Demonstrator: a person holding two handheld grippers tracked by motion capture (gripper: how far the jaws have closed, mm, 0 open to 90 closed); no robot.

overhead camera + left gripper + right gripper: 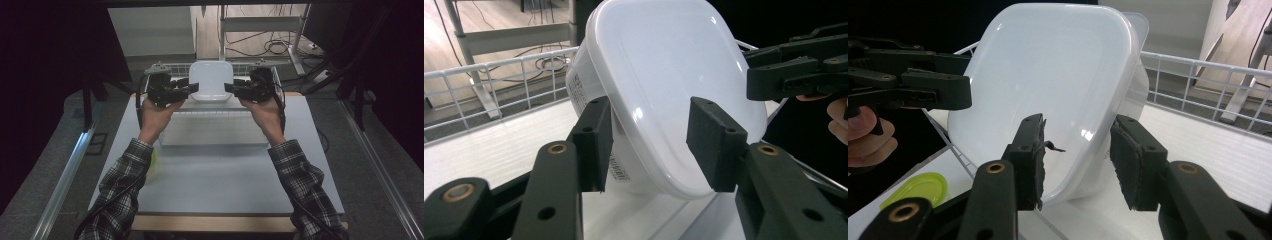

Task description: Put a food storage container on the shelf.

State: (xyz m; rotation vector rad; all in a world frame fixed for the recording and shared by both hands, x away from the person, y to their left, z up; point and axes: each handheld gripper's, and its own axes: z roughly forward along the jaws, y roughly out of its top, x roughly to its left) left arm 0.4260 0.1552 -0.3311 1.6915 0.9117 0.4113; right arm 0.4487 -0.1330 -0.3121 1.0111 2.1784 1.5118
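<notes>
The desk (220, 170) is seen w/ a white wire rack (165, 70) at its far edge, and a white plastic tub (211, 80) is propped on its edge in that rack, its base turned toward the person, tilted rather than upright. A yellow-green lid (915, 187) is left on the desk near the left forearm, apart from the tub.

Step in hand, as judged: the tub is approached from both sides for a two-sided lift out of the rack. To be done well, both sets of fingers should be closed on opposite side edges at about the same height & at about the same time, so the tub isn't twisted or tipped vs. the wire. The smooth glossy plastic is likely slippery, so the rim should be seated deep between the pads before any lift. The tub should then be raised straight, clear of the wire.

Pose: both forearms, in plaid sleeves, are stretched forward from the near edge, wrists bent inward. The left gripper (192, 88) is pointed right at the tub's left edge, the right gripper (230, 88) pointed left at its right edge, roughly level w/ each other.

Fingers: on both grippers they're spread apart, nothing grasped. In the left gripper view the tub's edge is seen between the pads (594, 142); same in the right gripper view (1030, 160). Whether any pad touches the plastic can't be told.
</notes>
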